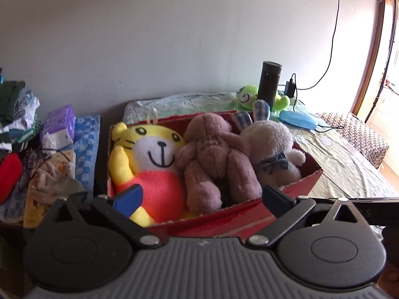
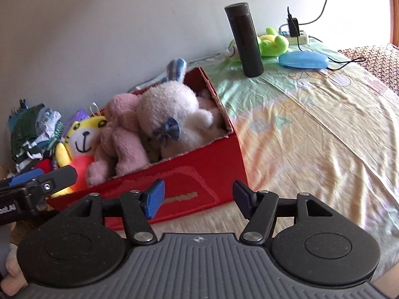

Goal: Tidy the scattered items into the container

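Scanning from the left, I saw the yellow tiger plush with the red belly (image 1: 149, 164), the dusty-pink plush bear (image 1: 212, 159) and the white fleece rabbit with checked blue ears (image 1: 271, 149) packed tight in the red cardboard box (image 1: 249, 214). My left gripper (image 1: 202, 196) stood wide apart and empty; my right gripper (image 2: 198, 200) was apart too, holding nothing. Further right, the green frog plush (image 2: 273, 42) sat behind the tall black flask (image 2: 245, 39); reaching for it, I judged, could topple that flask.
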Demonstrator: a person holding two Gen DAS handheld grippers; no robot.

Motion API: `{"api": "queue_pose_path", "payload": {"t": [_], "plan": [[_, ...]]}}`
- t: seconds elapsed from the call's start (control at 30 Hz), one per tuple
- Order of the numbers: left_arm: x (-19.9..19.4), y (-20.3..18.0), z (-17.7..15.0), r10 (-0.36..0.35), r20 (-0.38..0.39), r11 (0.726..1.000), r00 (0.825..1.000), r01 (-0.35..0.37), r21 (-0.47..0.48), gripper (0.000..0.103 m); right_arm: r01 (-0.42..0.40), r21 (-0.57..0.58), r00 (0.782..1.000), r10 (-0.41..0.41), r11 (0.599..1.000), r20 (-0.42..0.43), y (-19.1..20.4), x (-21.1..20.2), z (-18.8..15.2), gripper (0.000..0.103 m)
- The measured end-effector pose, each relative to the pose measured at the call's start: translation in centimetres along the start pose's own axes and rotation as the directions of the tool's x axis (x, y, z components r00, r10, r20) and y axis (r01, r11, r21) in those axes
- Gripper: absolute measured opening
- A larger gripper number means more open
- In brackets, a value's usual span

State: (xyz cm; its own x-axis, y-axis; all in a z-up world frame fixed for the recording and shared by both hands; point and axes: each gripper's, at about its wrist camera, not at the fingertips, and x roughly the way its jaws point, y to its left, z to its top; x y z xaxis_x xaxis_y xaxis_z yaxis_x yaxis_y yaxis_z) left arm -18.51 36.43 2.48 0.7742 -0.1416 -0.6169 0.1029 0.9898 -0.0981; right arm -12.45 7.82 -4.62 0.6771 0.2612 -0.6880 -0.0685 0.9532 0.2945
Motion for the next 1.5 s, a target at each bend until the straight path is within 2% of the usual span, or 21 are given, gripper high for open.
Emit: {"api": "queue_pose_path", "payload": {"t": [0.13,0.2,0.23,0.3,0.4,0.57,0.63,0.7,0.83,1.0,1.1,1.33,1.5], "plan": [[0.5,-1.0,-0.8,0.082,-0.051,0.996,0.995,-0.084,-0.040,0.101,0.022,-0.083,0.996,-0.029,0.996,-0.082,0.0,1.2,-0.3,0.068],[0.9,-1.6,-1.2,0.132,-0.083,0.990,0.988,-0.136,-0.044,0.101,0.054,-0.136,0.989,-0.072,0.989,-0.128,-0.1,1.8,-0.4,0.068],[1.2,-1.9,-1.3,0.155,-0.106,0.986,0.982,-0.160,-0.047,0.101,0.067,-0.161,0.985,-0.090,0.985,-0.145,-0.3,2.0,-0.4,0.070],[2.4,-2.4,-1.4,0.204,-0.190,0.974,0.960,-0.219,-0.061,0.101,0.089,-0.226,0.976,-0.130,0.970,-0.175,-0.6,2.5,-0.6,0.074],[3.7,-3.1,-1.9,0.209,-0.273,0.962,0.939,-0.248,-0.117,0.101,0.096,-0.297,0.962,-0.165,0.950,-0.215,-1.3,2.9,-0.5,0.074],[4.0,-5.3,-2.1,0.245,-0.295,0.944,0.924,-0.297,-0.146,0.101,0.062,-0.283,0.969,-0.126,0.957,-0.211,-3.3,2.5,0.9,0.079],[4.1,-6.1,-1.9,0.243,-0.296,0.940,0.924,-0.299,-0.162,0.101,0.087,-0.265,0.971,-0.142,0.960,-0.194,-4.3,2.4,1.5,0.084],[4.4,-7.1,-1.6,0.239,-0.299,0.939,0.924,-0.298,-0.170,0.101,0.120,-0.262,0.967,-0.173,0.958,-0.189,-5.4,2.6,2.1,0.084],[5.7,-10.2,-1.0,0.252,-0.309,0.947,0.917,-0.299,-0.116,0.101,0.175,-0.241,0.956,-0.224,0.955,-0.192,-7.7,2.8,3.3,0.084],[7.9,-14.6,-1.1,0.178,-0.326,0.976,0.929,-0.208,-0.058,0.101,0.262,-0.144,0.944,-0.284,0.954,-0.170,-11.9,2.3,4.1,0.084],[9.4,-16.9,-1.0,0.139,-0.359,0.988,0.923,-0.154,-0.014,0.101,0.299,-0.099,0.932,-0.313,0.949,-0.185,-14.2,2.0,4.1,0.084],[11.4,-21.3,-0.5,0.144,-0.361,0.989,0.921,-0.120,0.088,0.101,0.355,-0.060,0.918,-0.360,0.933,-0.164,-17.4,0.6,4.1,0.084],[12.5,-22.8,-0.1,0.200,-0.354,0.976,0.913,-0.153,0.157,0.101,0.408,-0.027,0.904,-0.408,0.913,-0.129,-18.7,0.0,4.7,0.084]]}}
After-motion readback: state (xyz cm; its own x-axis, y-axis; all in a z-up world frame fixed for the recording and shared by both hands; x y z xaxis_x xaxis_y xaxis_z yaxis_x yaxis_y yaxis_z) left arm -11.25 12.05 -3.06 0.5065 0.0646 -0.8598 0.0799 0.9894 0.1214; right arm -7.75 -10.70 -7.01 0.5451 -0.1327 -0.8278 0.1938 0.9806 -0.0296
